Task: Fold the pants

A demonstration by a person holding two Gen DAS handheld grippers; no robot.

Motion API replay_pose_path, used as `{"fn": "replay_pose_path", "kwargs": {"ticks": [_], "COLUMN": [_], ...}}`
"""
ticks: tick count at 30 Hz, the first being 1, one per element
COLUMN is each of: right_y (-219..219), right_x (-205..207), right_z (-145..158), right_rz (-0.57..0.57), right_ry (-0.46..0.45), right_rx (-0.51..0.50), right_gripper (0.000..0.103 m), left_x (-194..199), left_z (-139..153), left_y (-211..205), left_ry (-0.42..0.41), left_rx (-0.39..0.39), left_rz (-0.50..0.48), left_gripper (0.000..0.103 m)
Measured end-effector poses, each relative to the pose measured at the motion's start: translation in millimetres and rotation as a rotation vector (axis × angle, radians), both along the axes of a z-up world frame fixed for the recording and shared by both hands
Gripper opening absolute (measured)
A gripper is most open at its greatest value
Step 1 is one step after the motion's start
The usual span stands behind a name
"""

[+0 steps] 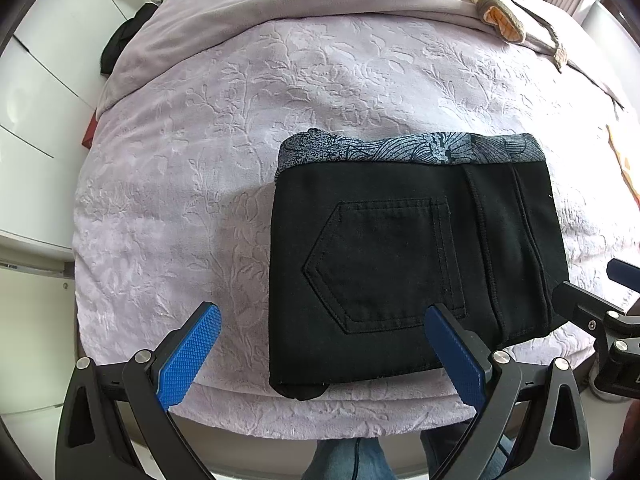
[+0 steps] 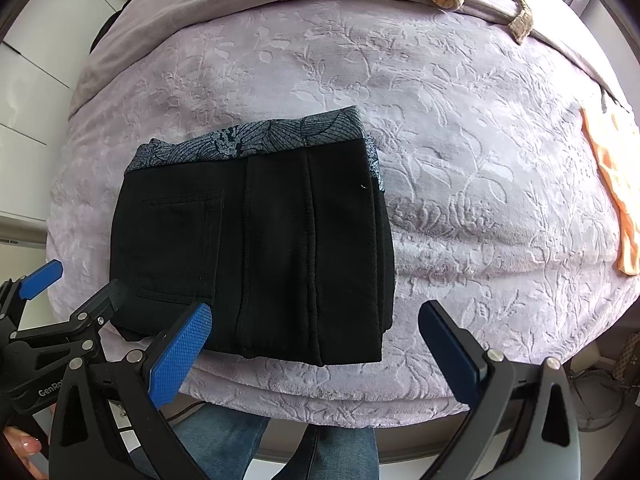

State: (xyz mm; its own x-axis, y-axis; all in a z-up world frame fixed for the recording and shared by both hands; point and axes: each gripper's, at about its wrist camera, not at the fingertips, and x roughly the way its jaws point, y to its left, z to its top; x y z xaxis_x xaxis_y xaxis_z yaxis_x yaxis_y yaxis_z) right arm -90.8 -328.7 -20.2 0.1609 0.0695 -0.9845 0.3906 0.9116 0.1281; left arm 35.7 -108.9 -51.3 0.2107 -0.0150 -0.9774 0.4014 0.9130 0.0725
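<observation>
Left gripper (image 1: 322, 354) and right gripper (image 2: 316, 354) spread wide, empty, at 6 o'clock. Folded pants (image 1: 404, 264), waistband toward 12.

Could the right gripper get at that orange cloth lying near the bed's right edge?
Probably yes. The right gripper is open and holds nothing, and the orange cloth lies uncovered on the bed, with only bare blanket between them. The folded pants sit off to the other side.

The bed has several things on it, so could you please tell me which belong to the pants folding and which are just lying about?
Job in hand:
- folded black pants
- left claw, open
- right claw, open

Lying about:
- orange cloth at the bed's right edge
- beige striped garment at the far end
- grey blanket
</observation>
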Motion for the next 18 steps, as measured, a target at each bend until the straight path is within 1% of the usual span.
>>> {"fn": "replay_pose_path", "kwargs": {"ticks": [18], "right_y": [-1.6], "right_x": [3.6], "right_z": [-1.3], "right_rz": [0.014], "right_ry": [0.006], "right_rx": [-0.012], "right_gripper": [0.103], "left_x": [1.5], "left_z": [-2.6], "left_y": [0.8], "left_ry": [0.011], "left_rx": [-0.003], "left_rz": [-0.009], "left_gripper": [0.102]}}
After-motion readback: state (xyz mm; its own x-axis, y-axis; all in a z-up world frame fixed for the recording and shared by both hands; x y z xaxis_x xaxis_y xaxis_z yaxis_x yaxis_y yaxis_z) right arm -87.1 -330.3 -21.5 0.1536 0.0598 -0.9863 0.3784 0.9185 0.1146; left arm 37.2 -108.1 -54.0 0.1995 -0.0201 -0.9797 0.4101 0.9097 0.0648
